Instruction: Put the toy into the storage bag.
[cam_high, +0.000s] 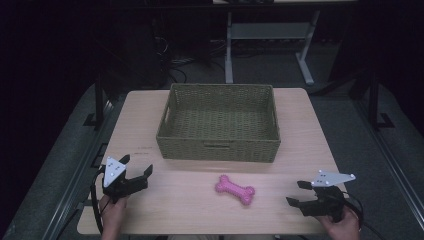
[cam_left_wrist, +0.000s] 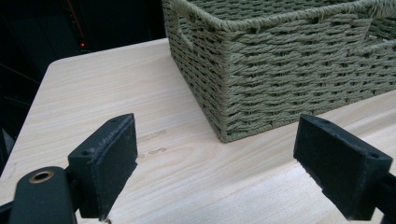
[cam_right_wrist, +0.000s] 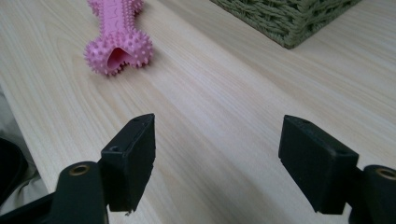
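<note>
Pale wooden table (cam_high: 165, 200) carries a woven basket (cam_high: 218, 145); dark room.

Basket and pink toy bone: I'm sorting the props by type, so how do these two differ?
The basket is olive-green woven cord; the toy bone is bright pink and covered in small nubs. The basket is much larger, a rectangular open box with handle slots, while the bone is a slim solid piece with knobbed ends. The basket sits square to the table edge; the bone lies at a slant. Both rest on the table, untouched.
</note>
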